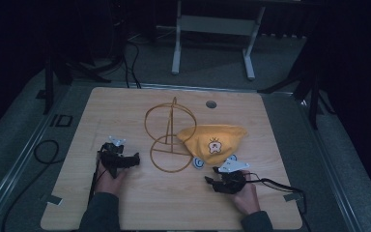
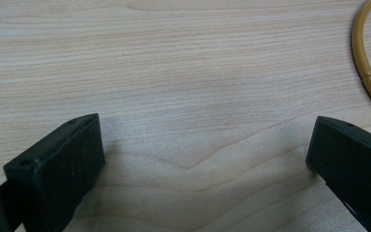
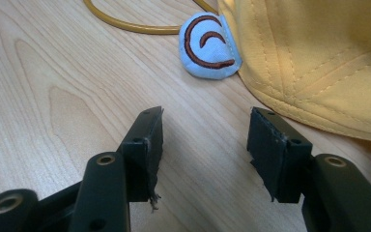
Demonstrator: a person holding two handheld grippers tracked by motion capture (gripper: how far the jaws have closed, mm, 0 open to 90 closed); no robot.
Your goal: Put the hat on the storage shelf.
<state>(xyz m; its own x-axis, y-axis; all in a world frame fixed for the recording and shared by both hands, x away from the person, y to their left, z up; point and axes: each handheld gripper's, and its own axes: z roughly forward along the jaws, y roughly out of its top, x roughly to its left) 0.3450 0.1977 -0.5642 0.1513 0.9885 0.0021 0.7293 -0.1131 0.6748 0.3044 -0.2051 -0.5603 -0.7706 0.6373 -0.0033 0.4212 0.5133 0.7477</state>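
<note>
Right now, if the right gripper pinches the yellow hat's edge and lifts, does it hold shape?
Probably not: the yellow hat is stitched cloth lying slumped, so it should droop. Likely light. Its ear patch may dangle and brush the wire stand.

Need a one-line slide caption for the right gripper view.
Open right gripper over the wooden table, nearing the yellow fabric hat and its white embroidered ear.

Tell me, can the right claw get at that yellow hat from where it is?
Probably yes. The right claw stands open, empty, with bare table between it and the yellow hat just ahead; nothing blocks the brim edge.
</note>
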